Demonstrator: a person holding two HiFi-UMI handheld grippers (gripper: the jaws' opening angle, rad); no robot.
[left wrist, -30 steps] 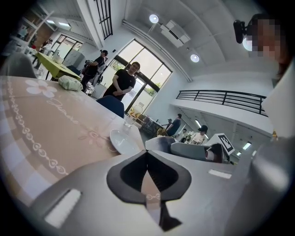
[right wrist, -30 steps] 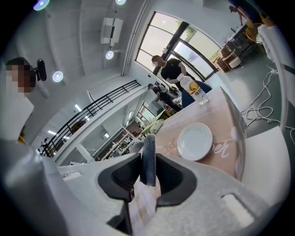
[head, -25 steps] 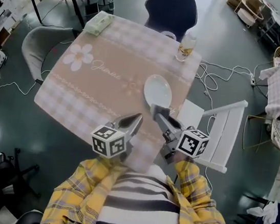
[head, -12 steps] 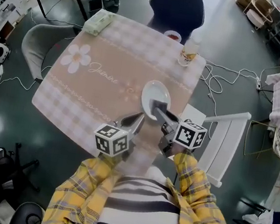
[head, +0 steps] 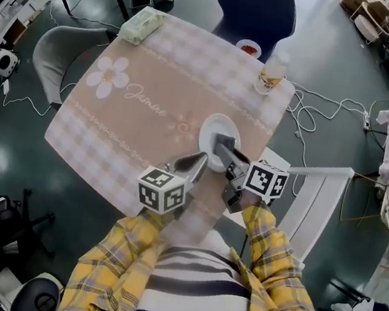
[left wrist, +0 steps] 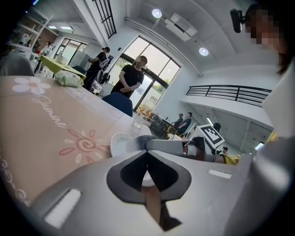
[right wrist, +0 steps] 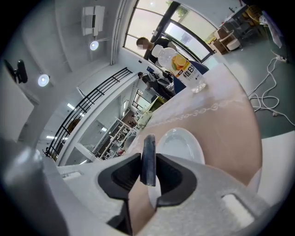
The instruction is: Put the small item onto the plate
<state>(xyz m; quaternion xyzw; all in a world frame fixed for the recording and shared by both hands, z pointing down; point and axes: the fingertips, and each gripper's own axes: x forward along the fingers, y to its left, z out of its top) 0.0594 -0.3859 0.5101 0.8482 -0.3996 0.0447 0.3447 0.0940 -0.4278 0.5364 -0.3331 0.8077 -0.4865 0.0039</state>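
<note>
Right gripper [right wrist: 148, 169]: jaws narrow, clamped on the small item [right wrist: 148, 148]. It is a thin, dark, flat piece held on edge, upright between the pads. The item is up off the worktop [head: 134, 125], over the near rim of the white plate [right wrist: 182, 143]. It looks clear of the plate, though the angle is poor and I cannot be sure. In the head view the jaw tips overlap the plate's near edge, and the item is too small to pick out there.

Left gripper [left wrist: 147, 152]: jaws together, nothing between them. It hangs just beside the right gripper, at the plate's near-left side.

The worktop carries a pink-beige patterned cloth. A bottle [head: 271, 73] stands at the far right corner, well apart from the plate. A green packet [head: 140, 26] lies at the far left corner.
</note>
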